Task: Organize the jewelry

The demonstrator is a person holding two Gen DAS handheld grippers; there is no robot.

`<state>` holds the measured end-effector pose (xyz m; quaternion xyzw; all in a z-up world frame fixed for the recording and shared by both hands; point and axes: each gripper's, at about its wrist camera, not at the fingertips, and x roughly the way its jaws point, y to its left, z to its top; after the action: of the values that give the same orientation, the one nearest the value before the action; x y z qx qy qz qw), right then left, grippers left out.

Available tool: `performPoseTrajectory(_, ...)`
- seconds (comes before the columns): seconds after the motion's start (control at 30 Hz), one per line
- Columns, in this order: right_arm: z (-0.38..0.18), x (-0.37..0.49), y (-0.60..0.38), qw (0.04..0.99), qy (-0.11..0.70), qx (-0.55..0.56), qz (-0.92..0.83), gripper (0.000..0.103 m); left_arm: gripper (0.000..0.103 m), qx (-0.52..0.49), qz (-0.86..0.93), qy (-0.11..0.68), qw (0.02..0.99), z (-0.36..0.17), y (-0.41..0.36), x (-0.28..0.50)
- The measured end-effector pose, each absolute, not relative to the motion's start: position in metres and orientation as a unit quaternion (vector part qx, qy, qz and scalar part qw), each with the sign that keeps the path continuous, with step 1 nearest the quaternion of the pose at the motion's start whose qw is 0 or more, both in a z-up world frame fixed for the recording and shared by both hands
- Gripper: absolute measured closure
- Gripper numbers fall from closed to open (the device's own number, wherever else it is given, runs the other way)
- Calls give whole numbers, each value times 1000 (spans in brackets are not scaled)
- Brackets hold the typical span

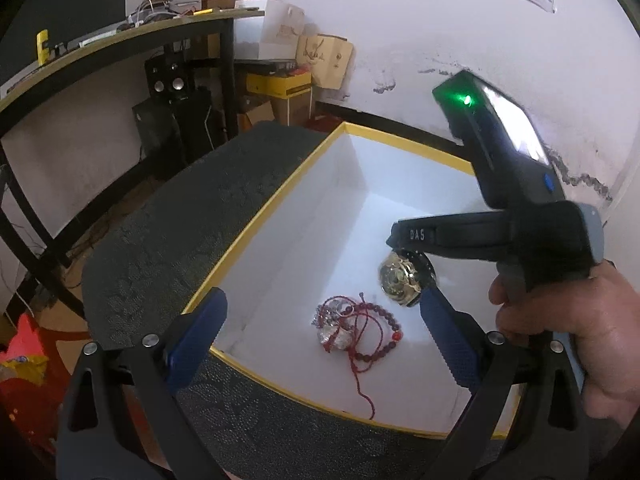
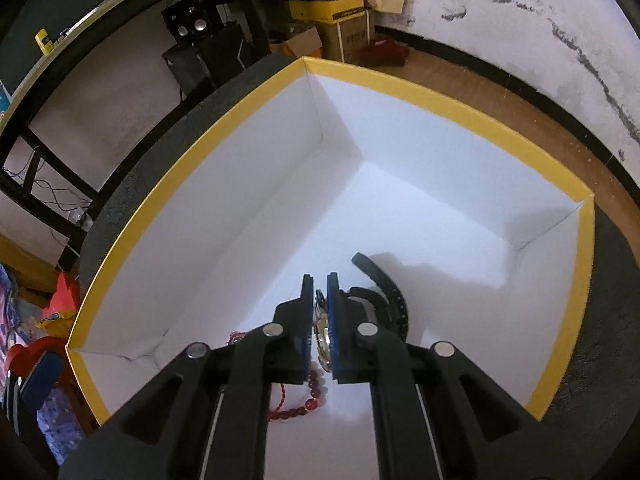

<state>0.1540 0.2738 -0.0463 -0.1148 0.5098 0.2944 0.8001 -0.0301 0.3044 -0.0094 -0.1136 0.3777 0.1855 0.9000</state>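
Observation:
A white box with a yellow rim (image 1: 256, 216) sits on a dark mat. Inside lie red bead bracelets tangled with red cord (image 1: 352, 324), and a gold watch (image 1: 398, 278) with a black strap. My right gripper (image 2: 320, 292) reaches into the box and is shut on the watch (image 2: 325, 336), its strap (image 2: 384, 284) curling off to the right. It also shows in the left wrist view (image 1: 394, 240), just above the watch. My left gripper (image 1: 320, 320) is open and empty, hovering over the box's near end with the bracelets between its fingers. Red beads (image 2: 312, 396) show under the right gripper.
The dark mat (image 1: 168, 240) surrounds the box. A black-framed desk (image 1: 120, 40) with speakers underneath stands at the left. Cardboard boxes and paper bags (image 1: 316, 60) stand against the white wall. Red and yellow bags (image 1: 20, 352) lie on the floor at left.

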Motion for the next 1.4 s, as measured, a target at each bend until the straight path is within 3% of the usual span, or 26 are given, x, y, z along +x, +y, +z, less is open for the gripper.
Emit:
performPoseTrajectory(0.07, -36, 148, 268, 809, 495, -115, 296, 66, 8, -106, 187, 377, 901, -8, 301, -30)
performPoseTrajectory(0.1, -31, 146, 264, 813, 487, -112, 300, 36, 8, -104, 188, 373, 903, -6, 298, -30)
performPoseTrajectory(0.13, -25, 142, 259, 818, 476, -110, 304, 28, 8, -104, 188, 370, 904, -5, 297, -29)
performPoseTrajectory(0.3, 10, 124, 212, 844, 427, -117, 301, 28, 8, -99, 177, 363, 909, -1, 279, -24)
performPoseTrajectory(0.4, 27, 115, 155, 867, 404, -93, 278, 20, 8, -71, 175, 365, 912, 1, 260, -17)
performPoseTrajectory(0.87, 19, 11, -131, 942, 332, -7, 44, 19, 8, 7, 18, 349, 937, 10, 92, 15)
performPoseTrajectory(1.13, 20, -19, -201, 946, 323, 21, 5, 15, 8, 35, -45, 331, 942, 6, 38, 8)
performPoseTrajectory(1.4, 12, -31, -194, 944, 331, 6, 5, 14, 8, 50, -45, 345, 936, -9, 26, -9)
